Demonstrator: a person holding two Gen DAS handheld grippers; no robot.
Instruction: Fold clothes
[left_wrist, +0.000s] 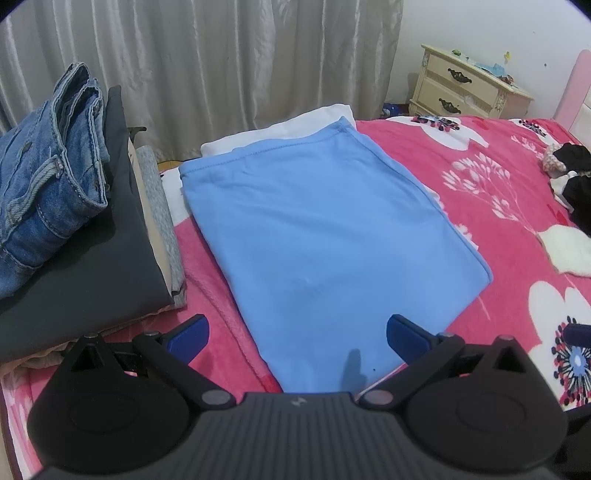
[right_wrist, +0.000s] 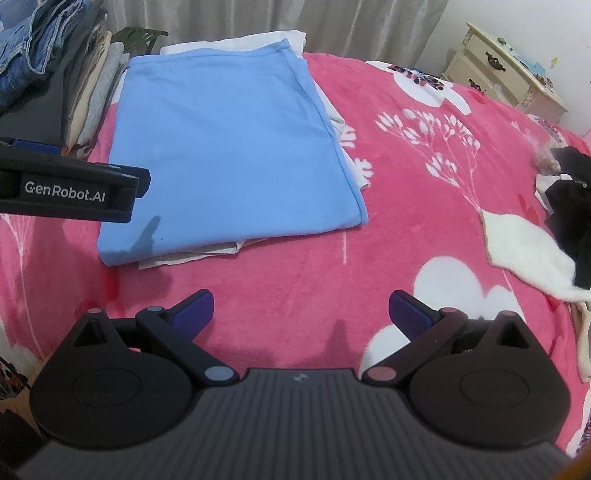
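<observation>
Left wrist view: left gripper (left_wrist: 297, 334) spread wide, empty, over the near edge of the folded blue garment (left_wrist: 314, 229) lying flat on the pink blanket (left_wrist: 480, 206). White cloth (left_wrist: 295, 127) beneath it mostly hidden. Jeans (left_wrist: 48, 177) top a stack at left, cut off.

Right wrist view: right gripper (right_wrist: 301, 314) spread wide, empty, over bare blanket near the garment. Dark clothes (right_wrist: 569, 206) at right edge, indistinct.

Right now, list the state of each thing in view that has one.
Blue garment: folded flat on a white one.
Jeans: folded, topping the stack.
White knit: unfolded, loose on the blanket.
Left gripper: open, empty.
Right gripper: open, empty.
Nightstand drawers: closed.
</observation>
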